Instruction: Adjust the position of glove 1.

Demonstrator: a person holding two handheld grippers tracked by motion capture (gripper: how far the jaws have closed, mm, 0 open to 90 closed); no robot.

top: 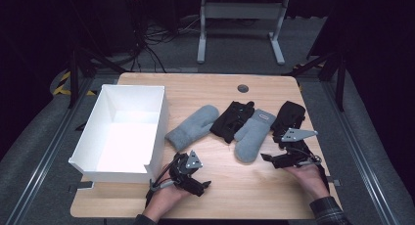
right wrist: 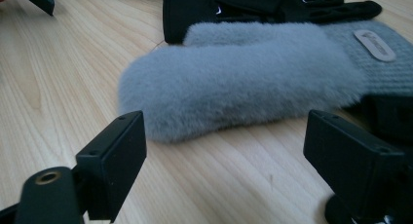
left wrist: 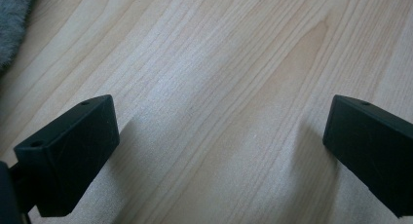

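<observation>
**Right tongs lined up on a grey mitten, box waiting at the left**

At about nine o'clock on the wooden surface (top: 244, 186) sits an open white box (top: 93, 137), its mouth up and one low wall facing the person, which suits it as the place for dropping things in. Just right of it, toward the centre, lies a grey mitten (top: 192, 127), its cuff nearly touching the box wall. Next comes a black glove (top: 232, 120), partly under a second grey mitten (top: 253, 135), and at three o'clock another black glove (top: 288, 115).

The left tongs (top: 203, 186) rest low at six o'clock, jaws apart over bare wood with nothing between them, apparently parked out of the way.

The right tongs (right wrist: 224, 151), at about four o'clock, have their jaws wide apart and point at the fluffy end of the second grey mitten (right wrist: 234, 95), which lies flat just ahead of them, not yet between the pads. That aim probably means this mitten is the one to be picked up. Whether the black glove behind it touches the fur is hard to tell.
</observation>
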